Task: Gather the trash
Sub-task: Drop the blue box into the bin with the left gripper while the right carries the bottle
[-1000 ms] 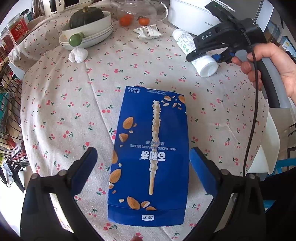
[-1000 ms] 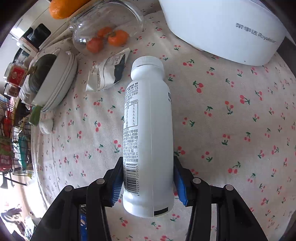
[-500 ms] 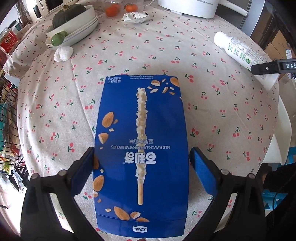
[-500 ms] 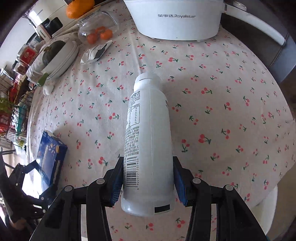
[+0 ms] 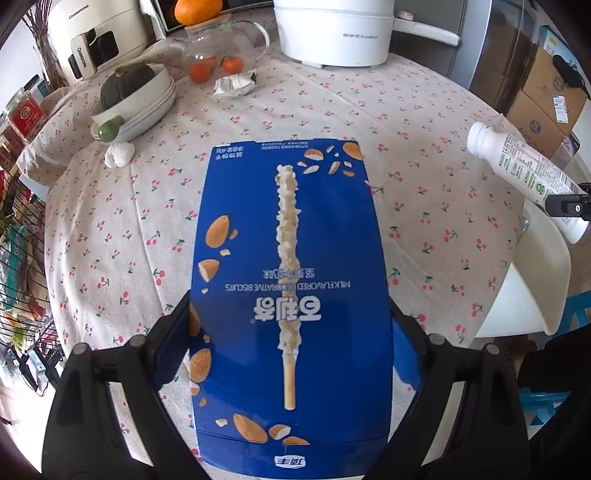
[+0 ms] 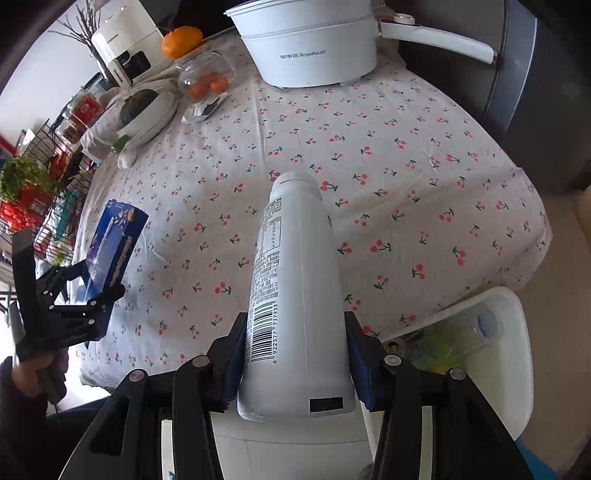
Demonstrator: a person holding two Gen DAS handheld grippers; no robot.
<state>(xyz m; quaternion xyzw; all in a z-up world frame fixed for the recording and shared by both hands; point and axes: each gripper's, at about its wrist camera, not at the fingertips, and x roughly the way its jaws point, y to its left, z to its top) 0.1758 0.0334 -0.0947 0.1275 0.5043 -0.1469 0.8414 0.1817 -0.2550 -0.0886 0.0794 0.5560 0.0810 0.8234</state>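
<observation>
My left gripper (image 5: 290, 325) is shut on a blue biscuit box (image 5: 288, 258) and holds it lifted above the cherry-print tablecloth (image 5: 147, 229). My right gripper (image 6: 295, 350) is shut on a white plastic bottle (image 6: 295, 280), held in the air near the table's right edge; the bottle also shows in the left wrist view (image 5: 524, 173). The left gripper with the box appears at the left in the right wrist view (image 6: 107, 240). A crumpled white wrapper (image 5: 234, 83) and a white paper wad (image 5: 119, 155) lie on the table.
A white bin (image 6: 491, 354) with trash inside stands below the table's right edge. At the back stand a white electric pot (image 5: 332, 33), a glass jug with oranges (image 5: 218, 55), stacked bowls with a squash (image 5: 136, 99) and a white appliance (image 5: 99, 37). A wire rack (image 6: 37, 177) is at the left.
Both grippers have risen and pulled back from the table. The left one closed on the blue box and lifted it. The right one carried the bottle toward the table's right edge, above the bin.
</observation>
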